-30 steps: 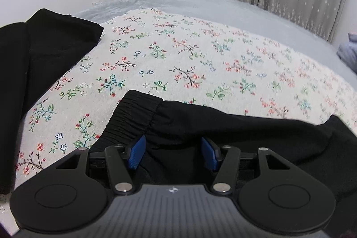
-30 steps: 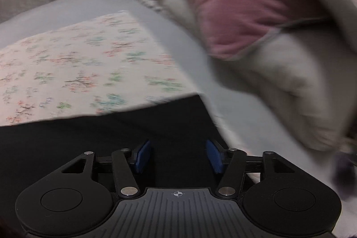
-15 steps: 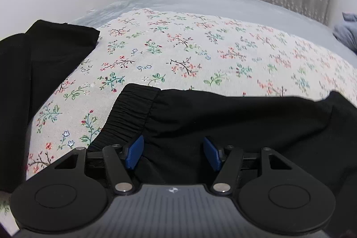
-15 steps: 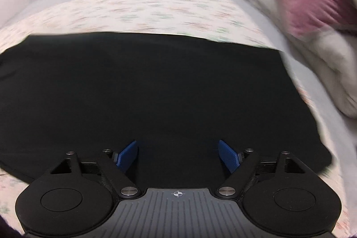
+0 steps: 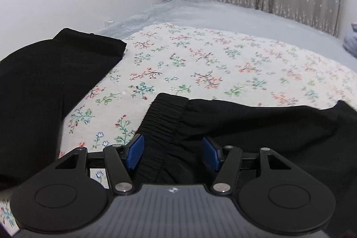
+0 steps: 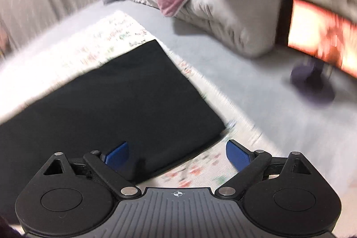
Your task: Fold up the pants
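The pants (image 5: pixel 223 124) are lying flat on the floral sheet (image 5: pixel 200 68). Left gripper (image 5: pixel 173 154) is spread around the waistband, not pinching; right gripper (image 6: pixel 177 155) is opening over the hem corner. Pillows (image 6: pixel 223 6) are sitting beyond.

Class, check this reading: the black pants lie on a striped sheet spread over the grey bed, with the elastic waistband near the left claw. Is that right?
One detail is wrong: the sheet is floral, not striped, as the left wrist view shows. The rest stands: the black pants lie on it over the grey bed, the elastic waistband near the left claw.
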Available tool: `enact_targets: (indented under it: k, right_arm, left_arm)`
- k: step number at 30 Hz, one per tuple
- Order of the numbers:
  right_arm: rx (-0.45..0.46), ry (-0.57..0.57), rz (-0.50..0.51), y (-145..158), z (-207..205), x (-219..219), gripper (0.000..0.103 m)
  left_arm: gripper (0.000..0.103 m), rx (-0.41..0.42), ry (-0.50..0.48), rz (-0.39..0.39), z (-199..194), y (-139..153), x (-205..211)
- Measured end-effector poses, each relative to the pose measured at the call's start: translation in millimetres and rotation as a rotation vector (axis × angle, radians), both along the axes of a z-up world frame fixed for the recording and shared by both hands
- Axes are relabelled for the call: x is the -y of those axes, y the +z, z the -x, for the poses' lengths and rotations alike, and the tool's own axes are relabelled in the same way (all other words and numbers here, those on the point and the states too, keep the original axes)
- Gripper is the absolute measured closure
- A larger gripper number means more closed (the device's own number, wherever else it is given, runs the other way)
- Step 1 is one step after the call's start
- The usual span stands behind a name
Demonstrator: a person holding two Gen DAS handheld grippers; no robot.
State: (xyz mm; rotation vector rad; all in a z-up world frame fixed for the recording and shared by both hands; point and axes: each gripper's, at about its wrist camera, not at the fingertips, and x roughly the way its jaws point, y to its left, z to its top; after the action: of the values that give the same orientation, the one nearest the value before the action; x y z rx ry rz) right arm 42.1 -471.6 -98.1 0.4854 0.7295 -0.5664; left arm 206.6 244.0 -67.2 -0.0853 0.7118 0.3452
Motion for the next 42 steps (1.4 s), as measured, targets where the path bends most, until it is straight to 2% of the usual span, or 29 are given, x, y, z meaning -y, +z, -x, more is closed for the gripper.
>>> enact_targets:
  k: [2, 4, 8, 9, 10, 16, 20, 24, 26, 28, 30, 33, 35, 38, 42]
  right_arm:
    - [0.063, -0.071, -0.135, -5, 11, 7, 0.009]
    - [0.104, -0.118, -0.192, -6, 16, 10, 0.009]
    - [0.19, -0.096, -0.304, -11, 17, 9, 0.012]
    - [0.194, -0.095, -0.314, -11, 19, 12, 0.013]
    - [0.19, -0.108, -0.313, -12, 21, 9, 0.021]
    - [0.255, -0.218, -0.342, -17, 33, 24, 0.047]
    - [0.304, -0.251, -0.363, -21, 34, 29, 0.051]
    - [0.264, -0.239, -0.281, -18, 26, 19, 0.063]
    - [0.263, -0.257, -0.272, -18, 26, 16, 0.071]
    - [0.288, -0.271, -0.303, -20, 29, 20, 0.088]
    - [0.302, -0.291, -0.308, -20, 30, 22, 0.092]
    - [0.31, -0.276, -0.273, -15, 29, 18, 0.093]
    - [0.297, -0.246, -0.197, -6, 24, 9, 0.093]
    - [0.3, -0.176, -0.051, 12, 15, -9, 0.1]
    - [0.348, -0.073, 0.134, 40, 8, -39, 0.102]
  left_arm:
    - [0.033, 0.017, -0.035, 0.021, 8, 5, 10]
    - [0.033, 0.028, -0.083, 0.015, 15, 8, 26]
    - [0.033, 0.031, -0.208, -0.016, 22, 6, 67]
    - [0.033, 0.023, -0.232, -0.024, 22, 4, 76]
    - [0.033, 0.013, -0.255, -0.031, 20, 2, 84]
    - [0.033, -0.012, -0.318, -0.066, 13, -9, 114]
    - [0.033, -0.008, -0.381, -0.087, 17, -11, 135]
    - [0.033, 0.005, -0.455, -0.117, 28, -18, 161]
    - [0.033, -0.011, -0.49, -0.142, 31, -25, 173]
    - [0.032, -0.056, -0.494, -0.196, 31, -37, 182]
    - [0.03, -0.062, -0.478, -0.212, 29, -45, 183]
    - [0.028, -0.063, -0.466, -0.182, 25, -43, 176]
    - [0.028, -0.067, -0.454, -0.153, 22, -41, 171]
    - [0.029, -0.062, -0.454, -0.157, 22, -40, 171]
    - [0.029, -0.063, -0.457, -0.144, 26, -38, 173]
